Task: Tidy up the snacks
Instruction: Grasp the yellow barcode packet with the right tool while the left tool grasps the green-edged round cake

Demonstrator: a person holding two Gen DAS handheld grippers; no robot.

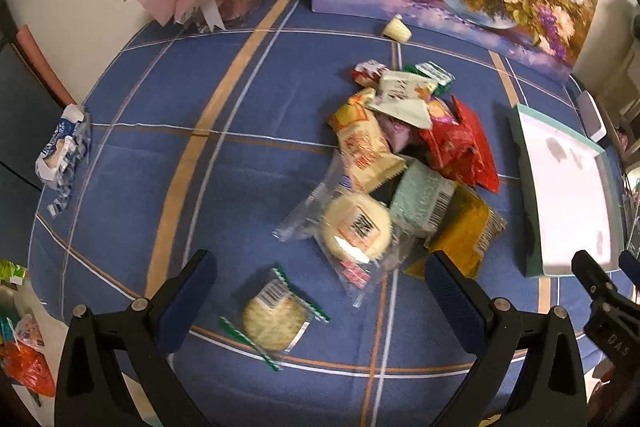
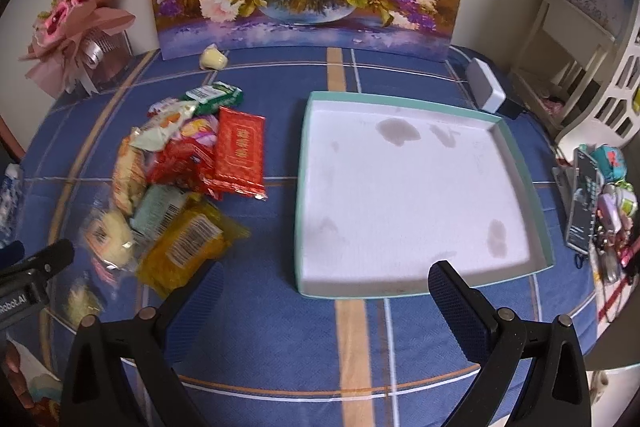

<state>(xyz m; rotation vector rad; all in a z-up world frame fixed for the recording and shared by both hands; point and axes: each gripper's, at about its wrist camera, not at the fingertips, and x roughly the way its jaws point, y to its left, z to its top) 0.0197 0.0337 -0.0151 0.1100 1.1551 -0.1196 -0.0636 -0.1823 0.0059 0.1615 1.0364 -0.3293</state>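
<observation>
The left gripper (image 1: pixel 320 291) is held with its jaws spread wide and nothing between them, above the blue plaid tablecloth (image 1: pixel 160 155). A round cracker pack (image 1: pixel 274 321) lies alone at about 6 o'clock of the snack pile (image 1: pixel 404 163), just beside a clear-wrapped round cake (image 1: pixel 356 227) at the pile's near edge. The right gripper (image 2: pixel 324 291) is likewise spread and empty, poised over the near rim of the teal-edged tray (image 2: pixel 516 147), which sits at 3 o'clock of the pile and holds no snacks.

No snack is judged to have been sorted yet, so the whole task remains.

Several risks can be foreseen. The wrappers are thin and slippery, so a pinch taken on a crimped edge alone could slide off in transit. The packs overlap one another, and 1 pulled from beneath, such as the mint-green pack (image 1: pixel 422 199), could drag neighbours across the cloth. Brittle crackers could be crushed by a hard squeeze. The shallow tray could be nudged by a low approach.
</observation>
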